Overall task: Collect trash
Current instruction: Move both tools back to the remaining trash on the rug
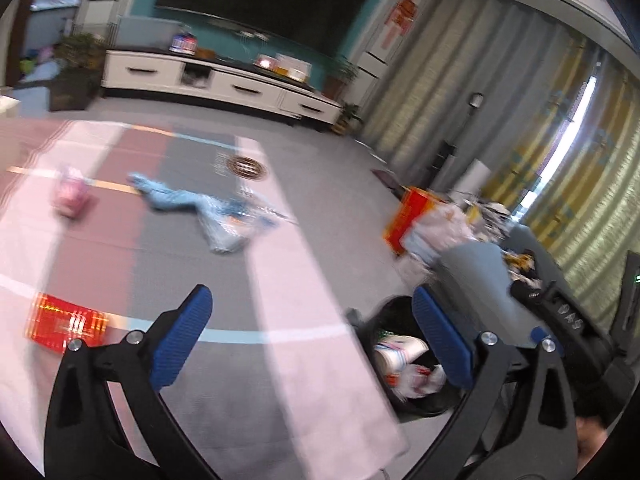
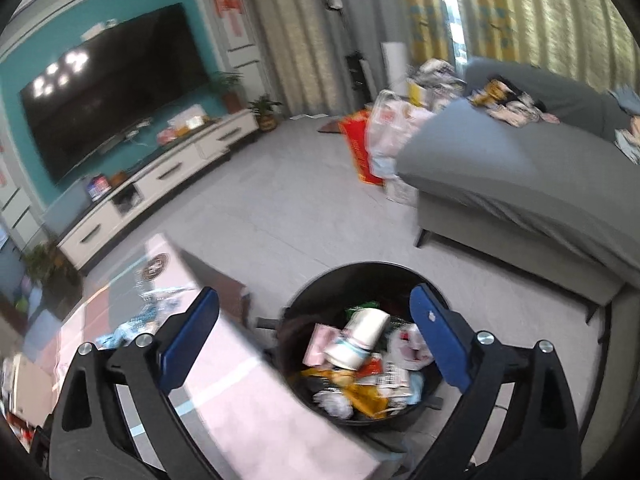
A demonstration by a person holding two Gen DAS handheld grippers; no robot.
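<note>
A black round trash bin (image 2: 304, 312) stands on the floor beside the table, filled with a paper cup (image 2: 360, 338), wrappers and bags. My right gripper (image 2: 314, 330) is open and empty above the bin. My left gripper (image 1: 312, 332) is open and empty over the table's striped cloth (image 1: 280, 280); the bin (image 1: 372, 328) shows at its right. On the cloth lie a blue and clear plastic wrapper (image 1: 208, 208), a pink packet (image 1: 70, 194) and a red packet (image 1: 66, 324).
A grey sofa (image 2: 500, 168) with clutter stands to the right, with red and white bags (image 2: 372, 140) beside it. A white TV cabinet (image 2: 160, 176) and a large TV (image 2: 112, 96) stand on the far wall. Grey floor lies between.
</note>
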